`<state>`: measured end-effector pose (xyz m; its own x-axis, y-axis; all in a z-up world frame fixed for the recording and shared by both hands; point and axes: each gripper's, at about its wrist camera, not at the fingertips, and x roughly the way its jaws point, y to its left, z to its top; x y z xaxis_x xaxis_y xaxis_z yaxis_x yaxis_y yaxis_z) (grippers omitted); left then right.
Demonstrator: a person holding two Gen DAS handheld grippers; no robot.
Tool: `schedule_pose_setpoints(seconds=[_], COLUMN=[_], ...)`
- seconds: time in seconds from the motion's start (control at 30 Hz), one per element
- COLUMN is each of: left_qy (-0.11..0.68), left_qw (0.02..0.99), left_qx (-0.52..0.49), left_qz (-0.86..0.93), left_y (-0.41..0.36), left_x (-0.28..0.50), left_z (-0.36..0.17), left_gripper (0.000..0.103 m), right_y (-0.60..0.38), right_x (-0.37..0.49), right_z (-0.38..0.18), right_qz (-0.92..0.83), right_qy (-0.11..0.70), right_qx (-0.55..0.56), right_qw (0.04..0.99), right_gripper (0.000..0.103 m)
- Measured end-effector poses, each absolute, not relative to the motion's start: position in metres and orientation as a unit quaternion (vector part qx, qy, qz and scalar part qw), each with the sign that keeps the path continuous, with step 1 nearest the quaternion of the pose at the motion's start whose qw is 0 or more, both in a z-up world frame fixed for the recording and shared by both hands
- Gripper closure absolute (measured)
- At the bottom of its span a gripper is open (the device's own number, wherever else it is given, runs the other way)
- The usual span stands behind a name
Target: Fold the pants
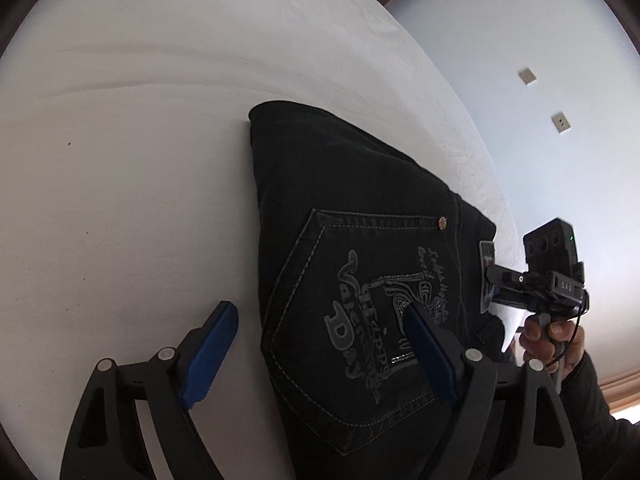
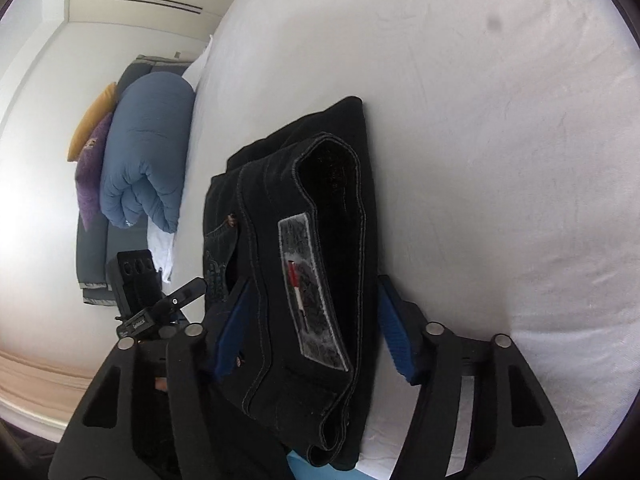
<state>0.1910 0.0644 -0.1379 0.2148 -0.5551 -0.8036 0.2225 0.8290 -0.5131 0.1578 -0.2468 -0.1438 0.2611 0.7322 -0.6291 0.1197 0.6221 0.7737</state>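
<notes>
White bedsheet (image 1: 120, 200) fills nearly all of both views, smooth but for a few shallow creases, and on it lie the pants (image 1: 340, 240) — black jeans folded into a compact stack near the sheet's edge.

From the left wrist view, the left gripper (image 1: 320, 340) stands spread wide and grips nothing: one blue pad (image 1: 212, 356) hangs over bare sheet just beside the pants, the other over the embroidered back pocket (image 1: 360, 320). No pad presses on the cloth. Past the pants' far side the right gripper's body and the hand (image 1: 554, 340) holding it show, a dark sleeve behind.

From the right wrist view, the right gripper (image 2: 316, 328) straddles the stack's waistband end with its jaws parted; the pads stand on either side of the denim and whether they touch it cannot be told. A grey label (image 2: 312, 292) lies on top of the pants between the fingers.

Beyond the pants, off the sheet's edge, a rolled blue duvet (image 2: 144, 152) rests on a grey couch (image 2: 94, 240), with a purple cushion (image 2: 90, 172) and a yellow cushion (image 2: 90, 120) against it. Pale walls close the room.
</notes>
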Motion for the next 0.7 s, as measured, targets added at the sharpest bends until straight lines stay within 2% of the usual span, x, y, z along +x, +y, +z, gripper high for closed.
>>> schedule_pose_setpoints(seconds=[0.03,0.07,0.13,0.2,0.4,0.7], left_qy=[0.575,0.576,0.576,0.576,0.565,0.545], left_qw=[0.768,0.772,0.778,0.780,0.798,0.815], left_qx=[-0.128,-0.102,-0.076,-0.068,-0.009,0.010], left_qz=[-0.252,-0.248,-0.241,-0.234,-0.209,-0.196], left_y=[0.055,0.046,0.034,0.026,0.006,0.004], left_x=[0.194,0.193,0.191,0.189,0.182,0.171], left_z=[-0.136,-0.135,-0.134,-0.132,-0.122,-0.105], left_gripper=[0.018,0.023,0.034,0.044,0.061,0.073], right_y=[-0.244,-0.242,-0.240,-0.237,-0.218,-0.194], right_x=[0.159,0.161,0.161,0.158,0.153,0.148], right_z=[-0.146,-0.149,-0.151,-0.153,-0.139,-0.105], right_qz=[0.217,0.214,0.206,0.200,0.178,0.165], right_qy=[0.568,0.568,0.570,0.564,0.557,0.537], right_qx=[0.375,0.377,0.375,0.373,0.301,0.206], right_qw=[0.699,0.699,0.701,0.709,0.753,0.801], right_gripper=[0.054,0.057,0.069,0.071,0.077,0.088])
